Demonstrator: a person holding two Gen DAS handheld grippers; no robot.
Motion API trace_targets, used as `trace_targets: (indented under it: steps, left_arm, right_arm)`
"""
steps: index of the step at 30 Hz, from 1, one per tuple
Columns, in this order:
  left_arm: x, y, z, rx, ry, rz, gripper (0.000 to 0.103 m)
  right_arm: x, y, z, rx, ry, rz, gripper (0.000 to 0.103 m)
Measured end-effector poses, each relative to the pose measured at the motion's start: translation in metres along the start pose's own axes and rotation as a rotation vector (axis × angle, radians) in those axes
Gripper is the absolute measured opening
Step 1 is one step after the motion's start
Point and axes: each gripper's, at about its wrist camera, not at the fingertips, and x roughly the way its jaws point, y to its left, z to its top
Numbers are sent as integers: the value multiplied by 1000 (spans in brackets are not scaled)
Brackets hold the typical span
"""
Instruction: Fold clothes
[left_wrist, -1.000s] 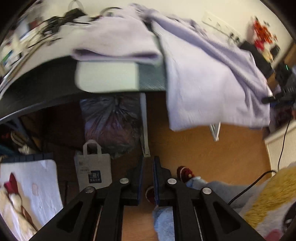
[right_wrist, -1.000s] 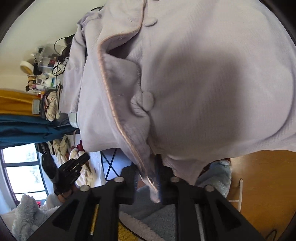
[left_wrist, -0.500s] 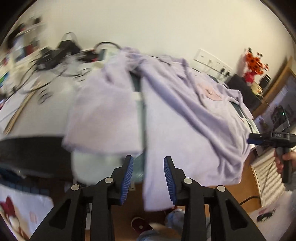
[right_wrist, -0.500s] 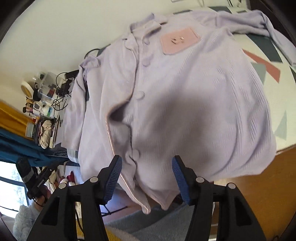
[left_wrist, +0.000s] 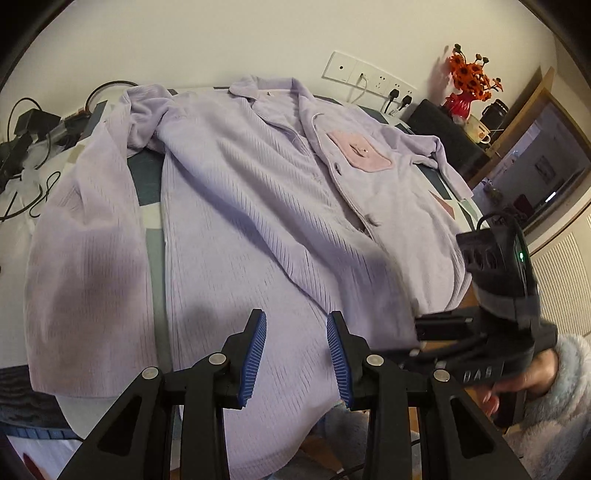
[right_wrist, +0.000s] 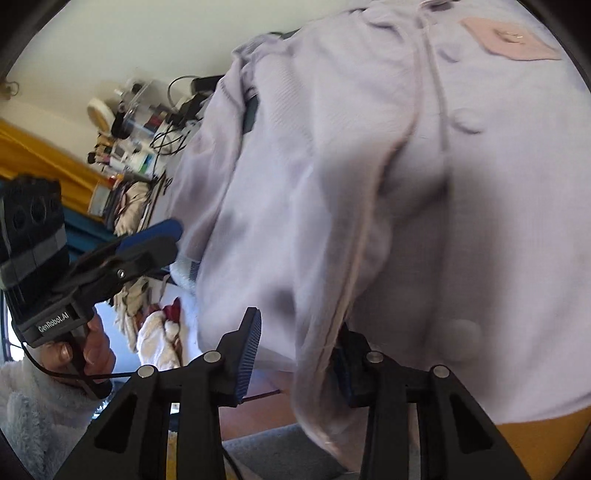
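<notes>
A lilac button-front pyjama shirt (left_wrist: 258, 203) with a pink chest pocket (left_wrist: 358, 151) lies spread face up on a table under a patterned cloth (left_wrist: 151, 184); its hem hangs over the near edge. My left gripper (left_wrist: 295, 317) hovers open over the hem, nothing between its blue pads. In the right wrist view the shirt (right_wrist: 443, 184) fills the frame. My right gripper (right_wrist: 297, 325) is closing around the hanging front edge. The left pad still stands clear of the cloth, and the fabric hides the right pad. Each gripper shows in the other's view: right gripper (left_wrist: 415, 338), left gripper (right_wrist: 166, 238).
Cables and chargers (left_wrist: 29, 129) crowd the table's far left. Wall sockets (left_wrist: 369, 77) and orange flowers in a red vase (left_wrist: 469, 81) stand behind. A hand in a fluffy sleeve (left_wrist: 517, 384) holds the right gripper. Wooden floor (right_wrist: 546, 432) lies below the hem.
My left gripper rose from below the table edge to over the shirt and opened. My right gripper released the front edge, spread wide, and now narrows around that edge again.
</notes>
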Motion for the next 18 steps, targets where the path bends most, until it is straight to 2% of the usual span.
trace_targets:
  steps: [4,6,9,11,13,16,18]
  left_arm:
    - [12,13,2,-20,46,83,33]
    - [17,26,-2,-51,73,115,33]
    - [18,43,-14,-89,99,159,33]
    - [19,52,-22,-106,121,184,33]
    - [21,57,-29,-112,140,196,33]
    - [26,53,-38,-103,158,213,33]
    - [28,49,-41,-96,160,235,33]
  right_arm:
    - [4,0,1,18,12,59,42]
    - [-4,-4,2,36,16,56,42]
    - [-45,-18,-3,78,-50,18,46]
    - [-85,-32,-12,92,-137,-24,52]
    - [-133,-54,-23,128,-241,-83,52]
    - [-189,-105,-47,257,-379,-223,53]
    - [-210,-138,-58,312,-403,-352,53]
